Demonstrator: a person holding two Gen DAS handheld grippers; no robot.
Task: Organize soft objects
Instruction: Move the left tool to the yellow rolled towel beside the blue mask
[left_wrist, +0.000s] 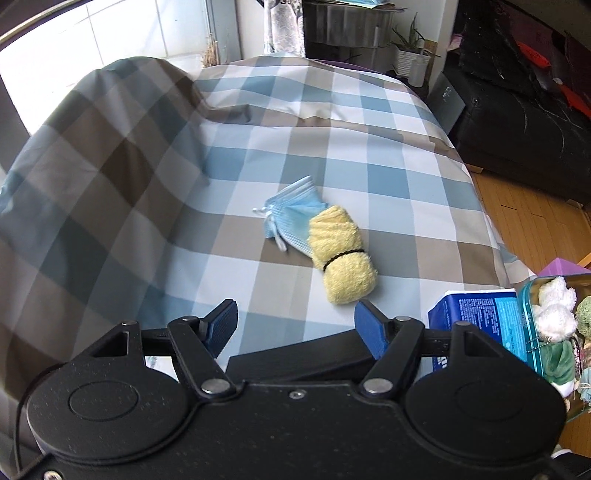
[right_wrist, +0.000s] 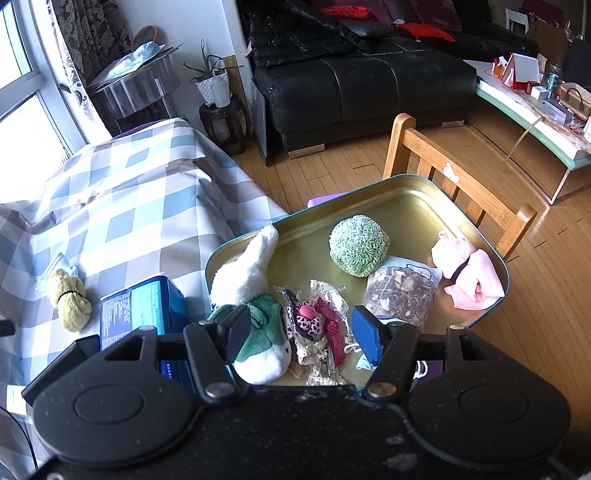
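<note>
While both tools hang with nothing between their ribbed blue pads, the left gripper (left_wrist: 295, 321) is spread wide above the near edge of the checked bedspread (left_wrist: 332, 147). Just beyond it lies a fuzzy yellow towel roll (left_wrist: 341, 254), cinched by a thin black band, its far end resting on a pleated blue face mask (left_wrist: 291, 218). A glossy blue packet (left_wrist: 480, 325) sits at the bedspread's right edge, beside the tin. The right gripper (right_wrist: 301, 336) is likewise spread, over the near rim of a shallow gold-lined metal tin (right_wrist: 406, 199). Inside are a plush white-and-green toy (right_wrist: 255, 291), a heap of lace and patterned fabric scraps (right_wrist: 317, 325), a knobbly green ball (right_wrist: 358, 245), a clear bag of what looks like dried bits (right_wrist: 400, 291), and a folded pink cloth (right_wrist: 467, 273) in the far right corner.
</note>
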